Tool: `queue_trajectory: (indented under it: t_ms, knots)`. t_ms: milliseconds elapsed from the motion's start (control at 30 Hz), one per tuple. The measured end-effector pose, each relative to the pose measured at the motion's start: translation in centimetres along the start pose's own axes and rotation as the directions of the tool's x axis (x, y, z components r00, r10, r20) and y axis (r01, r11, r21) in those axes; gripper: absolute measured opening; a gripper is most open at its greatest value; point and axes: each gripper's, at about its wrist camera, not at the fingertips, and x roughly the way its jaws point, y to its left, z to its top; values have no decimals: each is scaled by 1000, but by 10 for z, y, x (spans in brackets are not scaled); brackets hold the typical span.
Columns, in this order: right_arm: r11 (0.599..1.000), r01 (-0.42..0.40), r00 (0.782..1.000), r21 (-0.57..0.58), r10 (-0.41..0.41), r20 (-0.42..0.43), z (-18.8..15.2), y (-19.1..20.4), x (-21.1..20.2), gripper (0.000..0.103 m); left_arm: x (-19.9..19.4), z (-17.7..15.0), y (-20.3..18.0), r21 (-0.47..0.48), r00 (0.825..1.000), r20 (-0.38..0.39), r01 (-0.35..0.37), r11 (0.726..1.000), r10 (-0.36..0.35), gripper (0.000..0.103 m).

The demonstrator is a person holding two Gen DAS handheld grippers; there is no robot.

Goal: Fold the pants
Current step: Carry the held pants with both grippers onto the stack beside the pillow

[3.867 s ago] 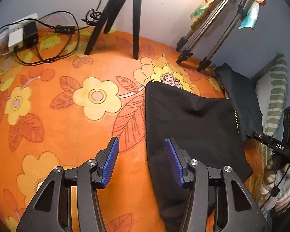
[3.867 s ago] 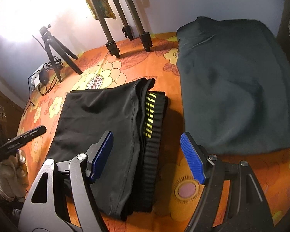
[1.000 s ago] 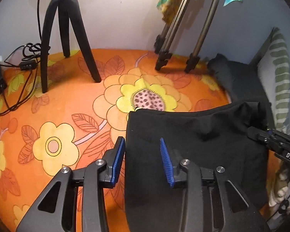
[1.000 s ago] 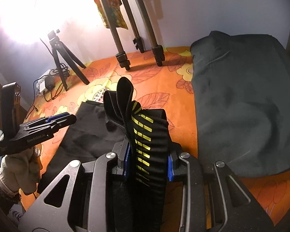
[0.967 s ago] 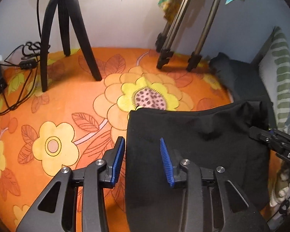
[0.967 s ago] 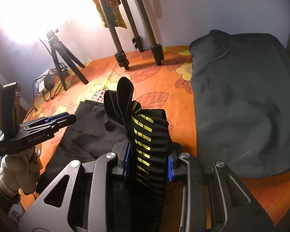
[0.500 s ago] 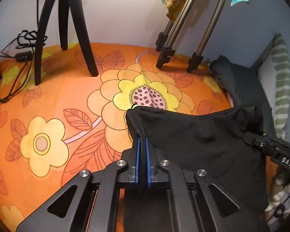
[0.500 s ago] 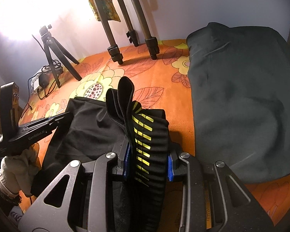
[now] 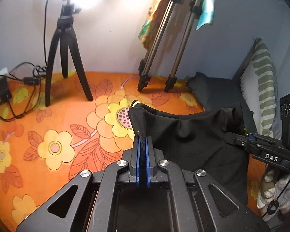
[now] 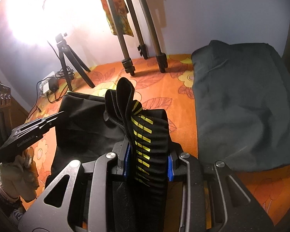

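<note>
The black pants [image 9: 193, 135] are folded and held up off the orange flowered bedspread [image 9: 67, 119]. My left gripper [image 9: 142, 145] is shut on the pants' left corner, which sticks up between its blue pads. My right gripper [image 10: 147, 154] is shut on the pants' thick waistband end [image 10: 145, 131], black with yellow dashes, bunched upright in the jaws. The cloth [image 10: 87, 123] hangs slack between the two grippers. The right gripper also shows at the right of the left wrist view [image 9: 261, 150].
A small black tripod [image 9: 65, 58] and cables with a power strip [image 9: 2, 90] stand at the back left. Larger tripod legs [image 9: 160, 58] stand by the wall. A dark grey folded cloth [image 10: 241, 104] and a striped pillow [image 9: 264, 89] lie at the right.
My left gripper has closed on the pants' left corner. Both grippers have since lifted the pants higher off the bedspread. The right gripper has stayed shut on the waistband end.
</note>
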Motion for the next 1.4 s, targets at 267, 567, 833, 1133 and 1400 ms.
queue_trajectory:
  t_ms: [267, 567, 833, 1133, 1400]
  knots:
    - [1000, 0, 999, -5, 0, 35, 0, 8, -25, 30, -34, 8, -6, 12, 997, 71, 5, 1000, -6, 3]
    - [1000, 7, 992, -16, -5, 123, 2, 14, -78, 29, -73, 16, -26, 30, 987, 155, 30, 999, -34, 3]
    - [1000, 15, 975, -19, -10, 223, 9, 1, -141, 29, -99, 34, -67, 91, 971, 211, 94, 991, -112, 3]
    - [997, 74, 953, 10, -74, 293, 23, -47, -199, 29, -93, 62, -139, 165, 942, 241, 197, 966, -233, 3]
    - [992, 124, 951, 32, -128, 282, 35, -100, -222, 29, -64, 74, -192, 198, 930, 221, 252, 947, -293, 3]
